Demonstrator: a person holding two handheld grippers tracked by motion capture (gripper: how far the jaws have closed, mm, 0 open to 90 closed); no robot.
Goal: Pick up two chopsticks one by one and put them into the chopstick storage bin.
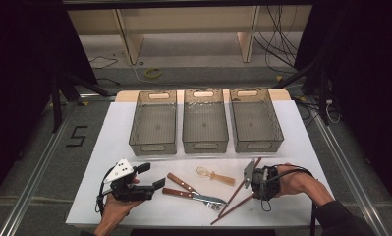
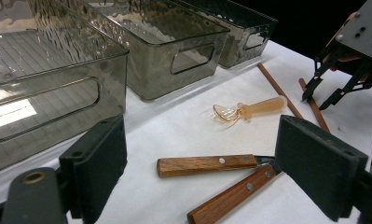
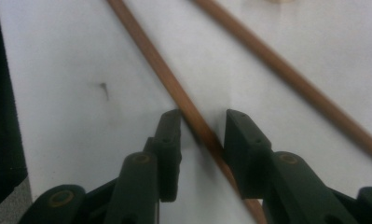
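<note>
Right gripper (image 3: 202, 135) astride one chopstick (image 3: 174, 88).
Your jaws flank it with gaps, not clamped; left gripper (image 2: 197, 186) gapes near the knives (image 2: 207, 164).

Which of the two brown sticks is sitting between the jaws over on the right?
The chopstick nearer the person's right hand; the other chopstick lies clear of the right gripper.

Black "5" on floor (image 1: 77, 136)

Three bins (image 1: 205, 142) are standing behind a spoon (image 1: 217, 176); two knives (image 1: 191, 189) are lying left of two chopsticks (image 1: 234, 194).
</note>
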